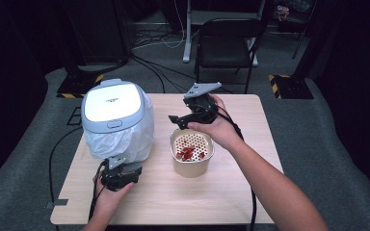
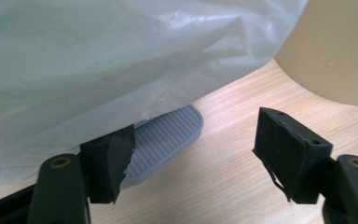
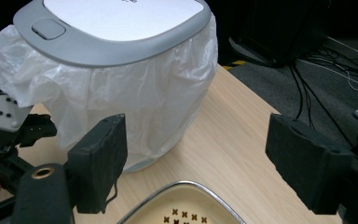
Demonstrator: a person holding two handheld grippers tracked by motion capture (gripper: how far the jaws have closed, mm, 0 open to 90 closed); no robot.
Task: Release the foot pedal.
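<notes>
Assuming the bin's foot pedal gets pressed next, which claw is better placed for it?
The left claw, probably. It sits open and low at the foot of the bin, with the grey pedal just ahead by its jaw. The right claw is open too, but raised above the beige container, farther from the pedal.

Dim lab or studio: hazard-taped stand bases (image 1: 290, 85), floor cables (image 1: 150, 67), folding chair (image 1: 227, 39).

Beyond the wooden bench (image 1: 231, 192), a black chair (image 1: 227, 41) stands on the grey floor (image 1: 313, 139). Cables (image 1: 149, 65) trail across the floor behind the bench. Yellow-and-black striped markings (image 1: 282, 77) lie beside the chair.
</notes>
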